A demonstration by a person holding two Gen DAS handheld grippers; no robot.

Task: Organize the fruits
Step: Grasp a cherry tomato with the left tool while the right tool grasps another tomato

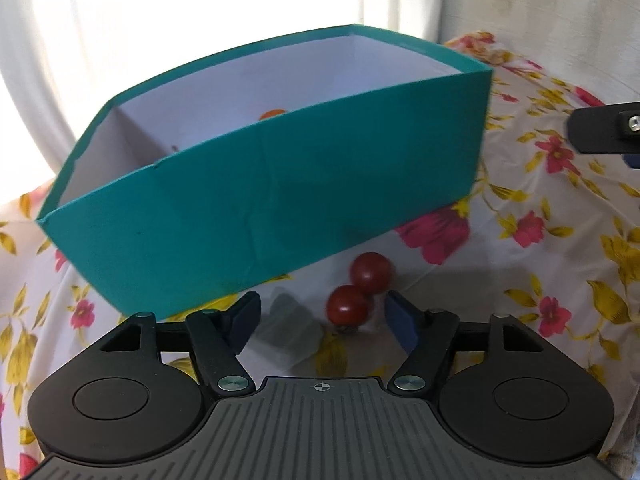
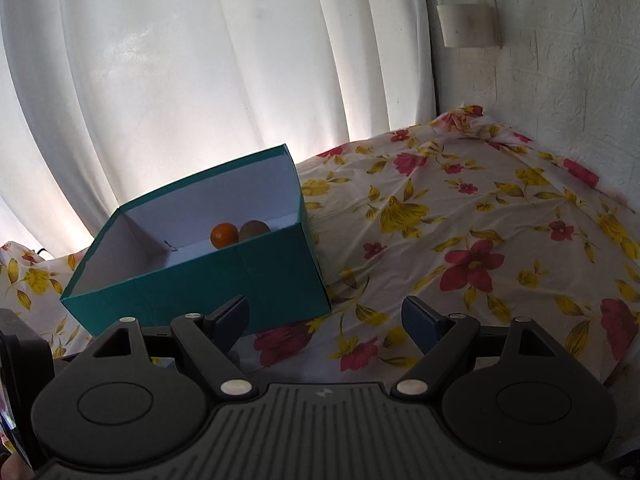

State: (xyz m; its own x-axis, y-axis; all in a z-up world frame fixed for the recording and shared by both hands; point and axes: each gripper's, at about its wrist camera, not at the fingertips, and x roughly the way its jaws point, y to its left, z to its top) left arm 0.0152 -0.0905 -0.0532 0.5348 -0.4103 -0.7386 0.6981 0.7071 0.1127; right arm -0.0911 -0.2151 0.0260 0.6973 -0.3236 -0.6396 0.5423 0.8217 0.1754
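Two dark red tomatoes (image 1: 347,308) (image 1: 370,272) lie touching each other on the floral cloth, just in front of a teal box (image 1: 272,200). My left gripper (image 1: 322,316) is open and low over the cloth. The nearer tomato sits between its blue pads (image 1: 402,322), closer to the right one, and neither pad presses on it. Inside the white-lined teal box (image 2: 240,280) are an orange (image 2: 224,235) and a brownish round fruit (image 2: 254,229). The orange (image 1: 272,114) only peeks over the box wall in the left wrist view. My right gripper (image 2: 326,316) is open and holds nothing, right of the box.
The floral cloth (image 2: 460,220) covers a soft surface that stretches right and back to a white textured wall (image 2: 560,80). White curtains (image 2: 180,80) hang behind the box. A black part of the right gripper (image 1: 600,128) juts in at the right edge.
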